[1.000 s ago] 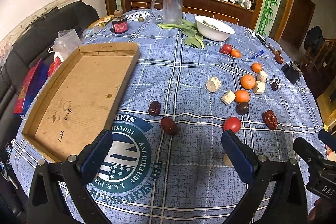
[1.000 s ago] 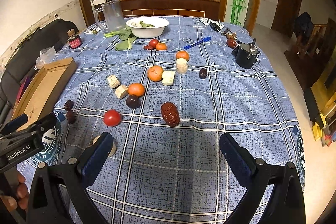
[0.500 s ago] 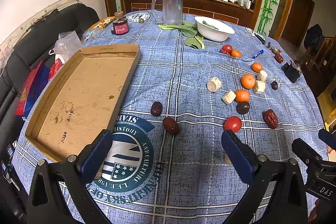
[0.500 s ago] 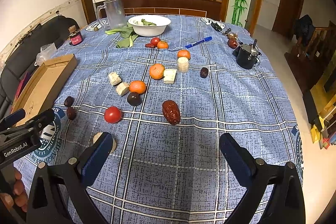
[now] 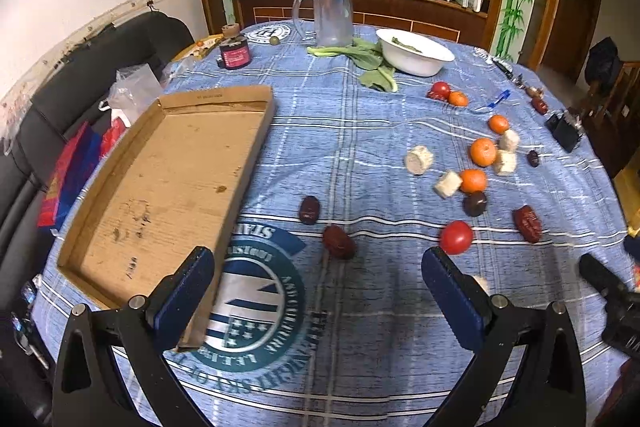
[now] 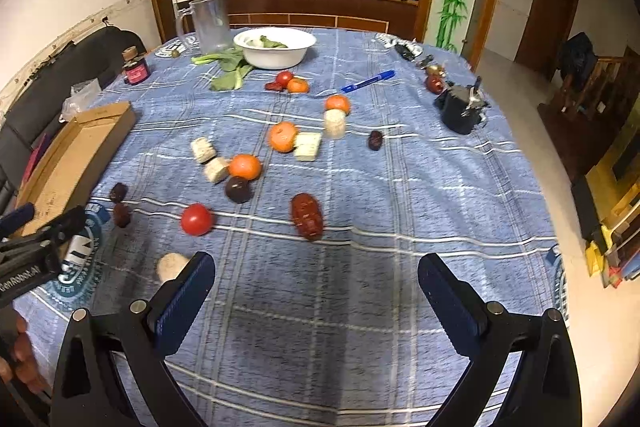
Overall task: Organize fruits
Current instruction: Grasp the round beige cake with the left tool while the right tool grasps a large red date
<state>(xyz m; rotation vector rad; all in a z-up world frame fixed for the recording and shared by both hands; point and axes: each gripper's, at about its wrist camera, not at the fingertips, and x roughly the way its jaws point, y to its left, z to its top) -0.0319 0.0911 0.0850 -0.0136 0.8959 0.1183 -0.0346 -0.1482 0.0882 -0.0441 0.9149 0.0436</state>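
Note:
Fruit lies scattered on a blue checked tablecloth [image 5: 360,131]. In the left wrist view two dark red dates [image 5: 339,241] lie just ahead of my open left gripper [image 5: 318,279], with a red tomato [image 5: 456,237] to their right. An empty cardboard tray [image 5: 172,183] sits at the left. In the right wrist view my right gripper [image 6: 316,283] is open and empty above bare cloth. Ahead of it lie a wrinkled red date [image 6: 307,215], a tomato [image 6: 196,219], a dark plum [image 6: 238,189], oranges [image 6: 245,167] and pale cut chunks [image 6: 216,169].
A white bowl [image 6: 276,47] with greens, loose leaves [image 6: 230,69], a glass mug [image 6: 208,23], a red jar [image 6: 136,71], a blue pen [image 6: 368,81] and a black cup [image 6: 460,109] stand at the far side. A black sofa [image 5: 60,107] with bags borders the left.
Both grippers have drifted slightly back and up over the table, so the fruit sits a little farther ahead. Both remain open; nothing was taken hold of.

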